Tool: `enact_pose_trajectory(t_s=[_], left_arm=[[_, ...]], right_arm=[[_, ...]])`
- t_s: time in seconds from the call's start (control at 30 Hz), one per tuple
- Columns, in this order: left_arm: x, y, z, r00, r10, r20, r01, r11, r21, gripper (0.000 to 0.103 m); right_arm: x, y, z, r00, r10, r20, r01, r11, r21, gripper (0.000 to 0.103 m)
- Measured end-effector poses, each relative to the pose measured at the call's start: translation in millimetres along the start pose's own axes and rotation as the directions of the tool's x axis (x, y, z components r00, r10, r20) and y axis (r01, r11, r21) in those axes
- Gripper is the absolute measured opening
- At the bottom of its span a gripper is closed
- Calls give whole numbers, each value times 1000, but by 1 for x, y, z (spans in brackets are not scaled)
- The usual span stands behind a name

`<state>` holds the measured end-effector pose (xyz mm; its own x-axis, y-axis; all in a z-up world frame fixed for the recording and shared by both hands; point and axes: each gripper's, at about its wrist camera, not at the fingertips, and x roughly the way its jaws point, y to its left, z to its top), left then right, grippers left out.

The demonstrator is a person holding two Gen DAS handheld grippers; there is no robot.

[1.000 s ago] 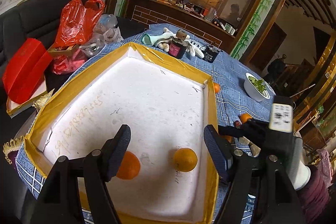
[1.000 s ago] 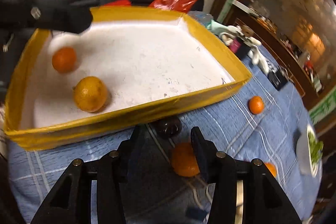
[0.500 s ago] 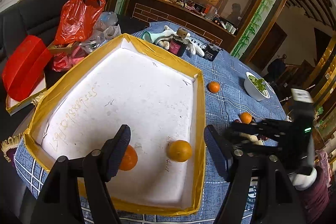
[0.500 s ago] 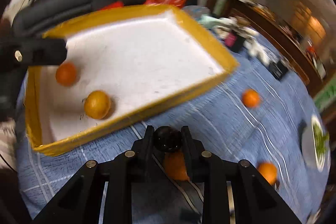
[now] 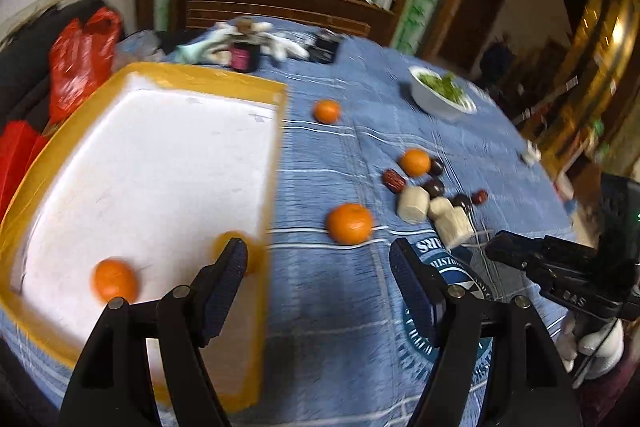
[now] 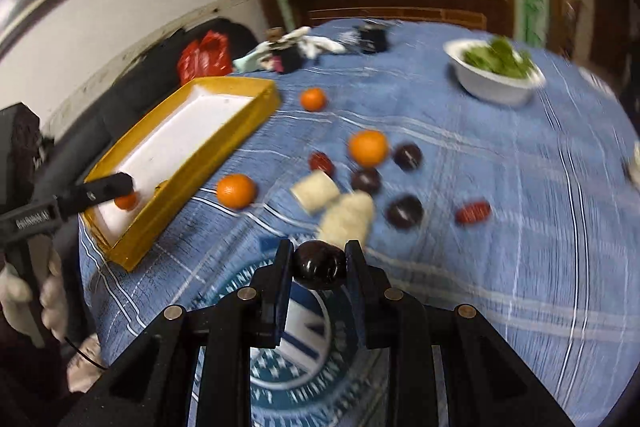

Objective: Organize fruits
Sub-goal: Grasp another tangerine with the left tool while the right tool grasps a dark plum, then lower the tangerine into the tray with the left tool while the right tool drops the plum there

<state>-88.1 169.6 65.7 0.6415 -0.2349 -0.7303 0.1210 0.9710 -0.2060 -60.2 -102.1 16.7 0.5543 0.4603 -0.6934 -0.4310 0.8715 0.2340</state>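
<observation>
Held fruit: we see a small dark glossy round fruit [image 6: 319, 265] pinched in the right tongs [image 6: 318, 267], raised above the blue checked cloth on the counter [image 6: 500, 227].
Left tongs [image 5: 318, 285]: spread, holding nothing, over the near edge of the yellow-rimmed white foam tray [image 5: 276, 155].
Tray: two oranges inside [image 5: 115, 279].
Loose on the cloth: orange mandarin [image 5: 349, 223], more dark fruits, red dates, white chunks.
Risk: we judge the smooth fruit may slip from this narrow pinch.
Views: only the right wrist view shows the grip; the left shows the tray interior.
</observation>
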Motion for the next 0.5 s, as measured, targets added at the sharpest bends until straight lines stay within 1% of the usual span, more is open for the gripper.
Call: enact_pose_trajectory(t_s=[0.03,0.13,0.2,0.23,0.27,0.3,0.33,0.37,0.5], left_arm=[[8,-10,3,1000,2,-7,-2,999,32,72],[32,-32,13,999,50,-22,-47,993,109,71],[47,-40,16,995,86,-41,-80,988,133,70],[58,-42,18,992,109,-60,-99,984,145,67],[66,-42,18,990,115,-80,-102,983,150,59],[76,-43,17,986,123,-112,-105,983,154,54],[82,-43,16,983,130,-132,-109,982,154,40],[89,-41,14,978,137,-157,-113,982,153,36],[85,-37,10,984,112,-140,-95,988,124,35]], right_arm=[[0,-3,-4,1000,8,2,-8,1000,18,29],[1,-8,-9,999,39,10,-39,998,53,29],[2,-9,-11,998,59,19,-60,996,67,29],[3,-10,-11,997,67,24,-69,995,72,29],[4,-11,-12,997,74,27,-76,994,76,29],[4,-11,-12,996,81,30,-83,994,78,29],[5,-11,-12,996,87,32,-89,993,78,29],[6,-11,-12,995,93,33,-96,992,79,29],[8,-9,-14,994,108,35,-110,991,78,29]])
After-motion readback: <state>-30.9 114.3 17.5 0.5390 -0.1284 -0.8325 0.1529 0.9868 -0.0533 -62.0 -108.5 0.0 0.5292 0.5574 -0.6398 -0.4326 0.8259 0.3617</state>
